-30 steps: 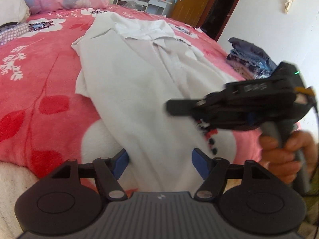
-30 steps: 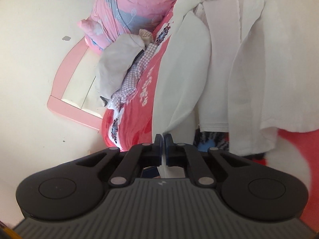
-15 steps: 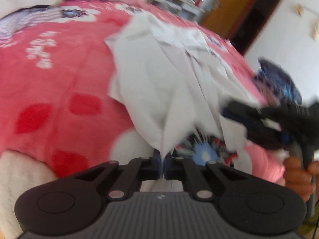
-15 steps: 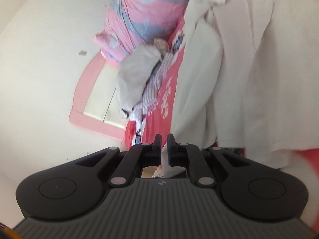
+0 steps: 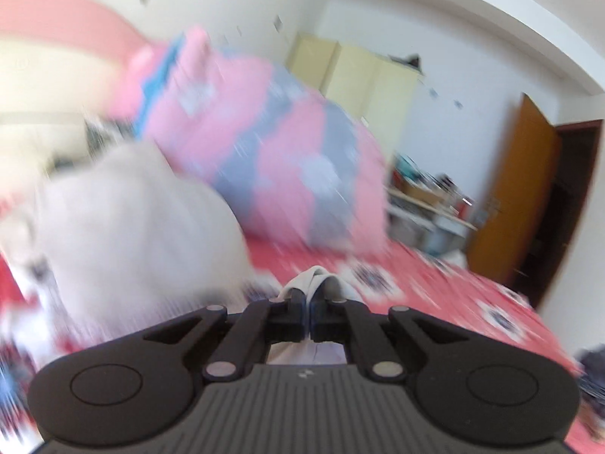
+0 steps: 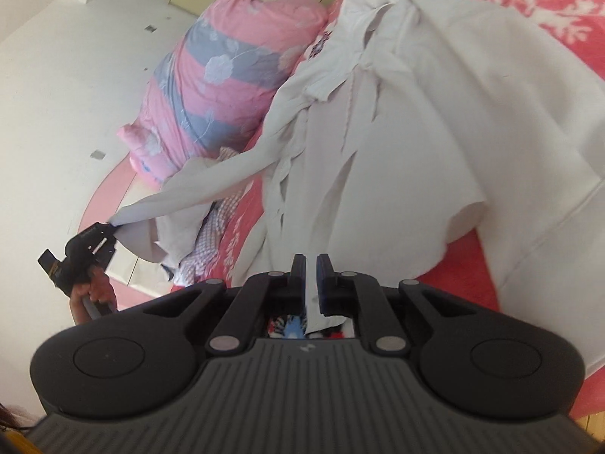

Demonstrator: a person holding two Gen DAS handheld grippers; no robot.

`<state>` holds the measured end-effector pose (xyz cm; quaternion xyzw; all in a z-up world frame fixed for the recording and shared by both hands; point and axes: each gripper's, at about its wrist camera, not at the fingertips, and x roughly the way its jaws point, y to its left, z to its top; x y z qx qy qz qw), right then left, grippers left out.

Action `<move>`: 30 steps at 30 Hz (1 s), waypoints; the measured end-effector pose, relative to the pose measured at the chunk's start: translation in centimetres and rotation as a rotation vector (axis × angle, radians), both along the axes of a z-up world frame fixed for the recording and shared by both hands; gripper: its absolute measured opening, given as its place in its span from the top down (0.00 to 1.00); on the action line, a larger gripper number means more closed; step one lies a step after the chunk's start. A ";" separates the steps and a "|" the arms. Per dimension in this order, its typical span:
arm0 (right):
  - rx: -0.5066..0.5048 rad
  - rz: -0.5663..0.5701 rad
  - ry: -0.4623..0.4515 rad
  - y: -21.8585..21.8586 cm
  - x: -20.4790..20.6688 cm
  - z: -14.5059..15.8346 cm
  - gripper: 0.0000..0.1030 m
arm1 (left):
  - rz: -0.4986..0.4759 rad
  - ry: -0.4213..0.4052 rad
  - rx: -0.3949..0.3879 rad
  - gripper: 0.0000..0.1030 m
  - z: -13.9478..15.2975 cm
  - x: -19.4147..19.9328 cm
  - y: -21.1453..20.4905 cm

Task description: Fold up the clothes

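Observation:
A white shirt (image 6: 397,121) lies spread on the pink floral bed (image 6: 548,7). My right gripper (image 6: 311,265) is shut on the shirt's hem, with cloth pinched between its fingers. My left gripper (image 5: 309,302) is shut on a fold of the white shirt (image 5: 315,278). In the right wrist view the left gripper (image 6: 100,232) holds a corner of the shirt pulled out taut toward the headboard side, off the bed's edge.
A pink and grey rolled quilt (image 6: 234,64) and a white pillow with checked cloth (image 6: 211,227) lie at the head of the bed. A pink headboard (image 5: 56,26), cream wardrobe (image 5: 359,72), cluttered desk (image 5: 427,204) and brown door (image 5: 510,196) stand beyond.
My left gripper shut on the shirt's edge and swung it up and away toward the headboard. My right gripper kept its hold on the hem and shifted slightly.

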<state>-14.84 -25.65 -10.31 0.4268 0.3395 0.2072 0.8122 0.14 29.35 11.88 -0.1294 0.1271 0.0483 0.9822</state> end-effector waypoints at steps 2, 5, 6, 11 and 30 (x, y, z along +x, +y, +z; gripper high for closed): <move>-0.002 -0.015 0.014 -0.2 0.4 -0.5 0.94 | 0.073 0.015 0.053 0.95 -0.4 2.2 0.7; -0.017 -0.026 0.031 -0.3 0.9 -1.1 0.94 | 0.107 0.144 0.061 0.60 -3.1 5.5 1.5; -0.016 -0.028 0.038 -0.3 1.0 -1.4 0.94 | 0.102 0.215 0.050 0.42 -4.6 6.6 1.4; -0.032 -0.031 0.049 -0.5 1.2 -1.5 0.94 | 0.014 0.447 0.032 0.33 -11.1 6.7 -0.2; -0.435 -0.190 -0.041 -6.0 -6.1 2.6 0.57 | -0.631 0.362 0.181 0.17 -9.2 -7.4 -16.8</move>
